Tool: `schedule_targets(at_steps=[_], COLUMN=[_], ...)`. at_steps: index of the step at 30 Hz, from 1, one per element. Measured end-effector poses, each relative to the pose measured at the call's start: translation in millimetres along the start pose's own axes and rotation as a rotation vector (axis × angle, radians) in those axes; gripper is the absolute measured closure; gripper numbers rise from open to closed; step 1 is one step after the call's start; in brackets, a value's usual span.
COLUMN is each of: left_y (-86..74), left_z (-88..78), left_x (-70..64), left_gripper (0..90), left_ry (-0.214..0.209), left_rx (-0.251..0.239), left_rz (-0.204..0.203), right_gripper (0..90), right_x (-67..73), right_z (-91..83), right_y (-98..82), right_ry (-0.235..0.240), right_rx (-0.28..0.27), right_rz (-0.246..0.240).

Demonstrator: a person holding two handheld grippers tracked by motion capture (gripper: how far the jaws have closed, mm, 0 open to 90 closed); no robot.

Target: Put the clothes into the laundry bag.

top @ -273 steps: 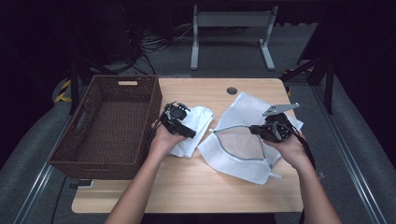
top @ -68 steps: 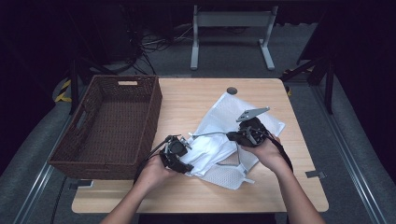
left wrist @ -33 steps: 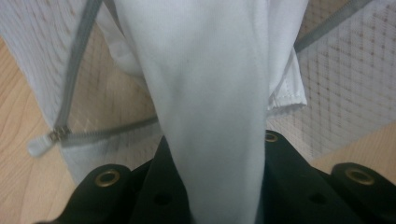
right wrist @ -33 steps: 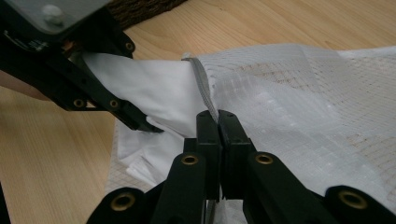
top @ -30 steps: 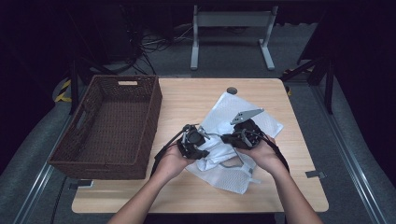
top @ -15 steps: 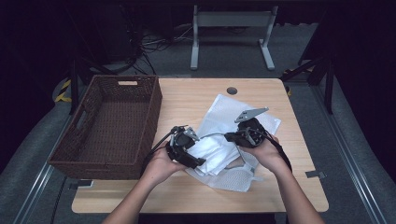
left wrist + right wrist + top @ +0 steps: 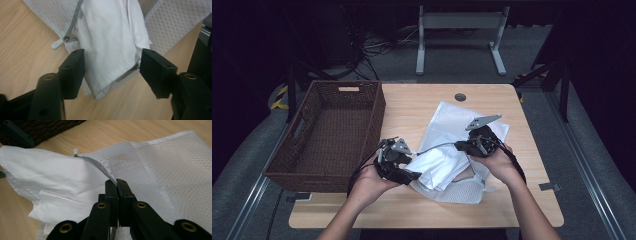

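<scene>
Two grippers mid stuffing step: right gripper (image 7: 116,185) clamped on mesh bag (image 7: 175,162) zipper edge; left gripper (image 7: 112,72) jaws apart around white cloth (image 7: 112,37), frame centre. Next, prob.: close, push deeper.

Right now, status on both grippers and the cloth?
Left gripper open around white cloth. Right gripper shut on mesh bag zipper edge. Cloth partly inside bag. Nothing blocking.

Light wood table (image 7: 422,107): wicker basket (image 7: 329,132) set at 9 o'clock, white mesh laundry bag (image 7: 452,125) w/ white cloth (image 7: 437,165) spread ctr-right.
</scene>
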State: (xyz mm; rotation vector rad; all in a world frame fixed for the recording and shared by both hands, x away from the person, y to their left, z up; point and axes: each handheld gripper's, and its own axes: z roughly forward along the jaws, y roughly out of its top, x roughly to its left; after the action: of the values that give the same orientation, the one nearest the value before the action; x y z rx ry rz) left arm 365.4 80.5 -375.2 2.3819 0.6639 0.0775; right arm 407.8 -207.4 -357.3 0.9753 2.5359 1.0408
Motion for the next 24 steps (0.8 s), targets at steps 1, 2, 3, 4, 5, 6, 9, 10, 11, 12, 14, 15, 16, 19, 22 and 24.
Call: schedule_targets(at_steps=[1,2,3,4,5,6,9,10,11,12,14,15,16,19,22,24], left_y=[-1.5,-3.1,-4.7,-6.4,-8.0,-9.5,-13.1,-14.6,-16.1,-17.1,-18.3,-18.2,-17.9,-15.6,-10.0,-4.0], left_z=[-0.3,-0.7,-1.5,-3.0,-4.3,-6.2,-12.5,-13.8,-14.4,-14.3,-11.8,-9.5,-7.8,-0.9,7.4,12.9], left_x=[-0.6,-1.3,-1.9,-2.3,-2.8,-3.5,-4.4,-4.2,-3.6,-3.0,-1.3,-0.8,-0.6,-0.5,-0.5,-0.5], left_gripper=[47.3,50.6,55.1,60.6,63.7,66.0,69.9,71.4,72.2,73.6,74.9,76.5,78.8,87.3,88.2,88.4], left_ry=[0.000,0.004,0.007,0.009,0.012,0.016,0.026,0.024,0.024,0.019,0.019,0.016,0.010,0.001,-0.010,-0.009], left_rx=[0.011,0.015,0.020,0.032,0.033,0.028,0.029,0.028,0.028,0.030,0.038,0.042,0.044,0.049,0.044,0.048], left_rz=[-0.001,0.002,0.004,0.001,-0.001,-0.003,-0.005,-0.006,-0.010,-0.016,-0.020,-0.021,-0.026,-0.015,-0.011,0.001], right_gripper=[88.2,88.2,88.1,88.2,88.2,88.2,88.2,88.2,88.2,88.2,88.2,88.2,88.2,88.2,88.2,88.2], right_x=[-0.1,-0.2,-0.3,-0.4,-0.7,-1.3,-1.8,-1.9,-2.0,-2.0,-1.7,-1.2,-0.5,0.7,2.1,3.0], right_z=[0.1,0.0,-0.1,-0.2,-0.3,-0.4,-1.0,-1.2,-1.4,-1.4,-0.8,-0.5,-0.2,1.0,2.7,4.5], right_y=[-0.1,-0.2,-0.3,-0.4,-0.6,-0.8,-1.2,-1.1,-1.0,-0.9,-0.6,-0.5,-0.2,0.2,0.5,0.7], right_ry=[-0.001,-0.001,-0.001,-0.001,-0.003,-0.005,-0.005,-0.007,-0.006,-0.005,-0.005,-0.004,-0.002,-0.001,0.005,0.007], right_rx=[0.000,0.001,0.001,0.001,0.001,0.000,0.000,-0.002,-0.002,-0.001,0.000,0.001,0.003,0.003,0.012,0.015], right_rz=[-0.001,-0.001,0.000,0.002,0.003,0.001,0.005,0.006,0.006,0.004,0.000,0.000,0.001,-0.003,-0.007,-0.016])
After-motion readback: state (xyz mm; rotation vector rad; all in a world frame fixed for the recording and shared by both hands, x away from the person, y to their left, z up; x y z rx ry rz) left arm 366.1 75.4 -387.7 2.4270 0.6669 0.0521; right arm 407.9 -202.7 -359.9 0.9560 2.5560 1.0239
